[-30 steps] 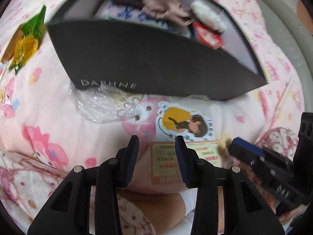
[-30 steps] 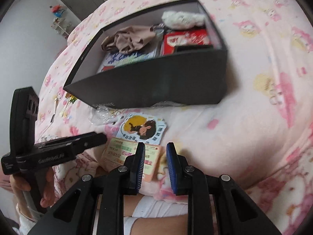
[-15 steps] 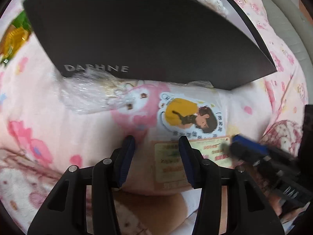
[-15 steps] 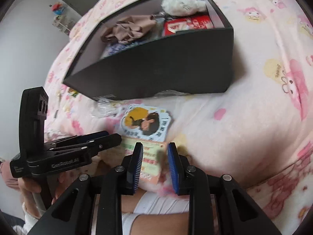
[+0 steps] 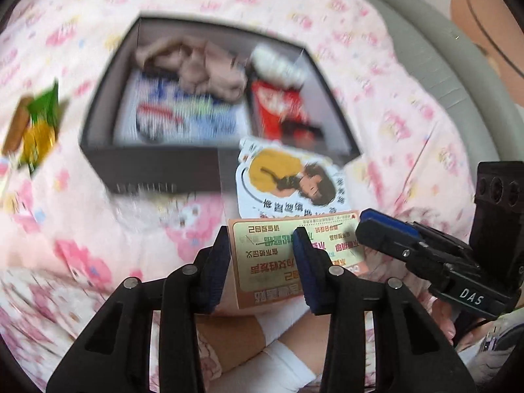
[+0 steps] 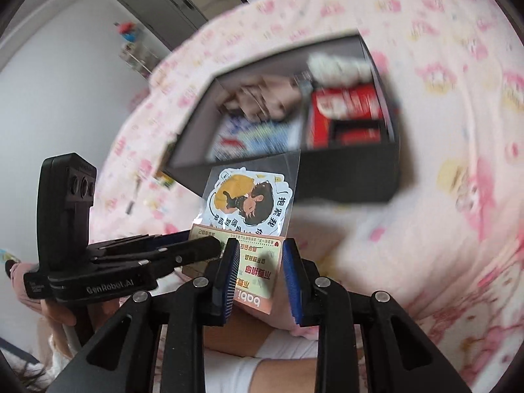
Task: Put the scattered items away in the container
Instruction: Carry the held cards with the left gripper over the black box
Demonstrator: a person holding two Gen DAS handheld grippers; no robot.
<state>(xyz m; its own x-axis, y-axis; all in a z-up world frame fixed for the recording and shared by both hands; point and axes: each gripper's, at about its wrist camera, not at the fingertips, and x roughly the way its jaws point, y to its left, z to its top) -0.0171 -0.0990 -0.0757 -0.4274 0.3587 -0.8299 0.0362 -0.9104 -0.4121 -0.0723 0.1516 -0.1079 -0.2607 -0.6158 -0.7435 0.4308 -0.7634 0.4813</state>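
Note:
A sticker card packet point(image 5: 288, 203) point(image 6: 245, 216), with a cartoon girl in yellow above an orange printed card, is lifted off the bed in front of the black box point(image 5: 157, 170) point(image 6: 347, 170). Both grippers grip it from opposite sides. My left gripper point(image 5: 262, 262) holds its left part; it also shows in the right wrist view point(image 6: 196, 245). My right gripper point(image 6: 258, 278) holds its right part, and its blue-tipped fingers point(image 5: 386, 226) pinch the card's edge in the left wrist view. The box holds beige cloth point(image 5: 196, 65), a red packet point(image 5: 278, 108) and a printed book.
A pink cartoon-print bedsheet point(image 5: 393, 131) covers the bed. A green and yellow snack wrapper point(image 5: 36, 131) lies left of the box. Crumpled clear plastic point(image 5: 157, 206) lies before the box. The person's leg point(image 5: 262, 337) is below the grippers. A grey bed edge point(image 5: 442, 49) runs at right.
Both grippers closed on the card packet and lifted it off the sheet. The views rose and now look down into the box.

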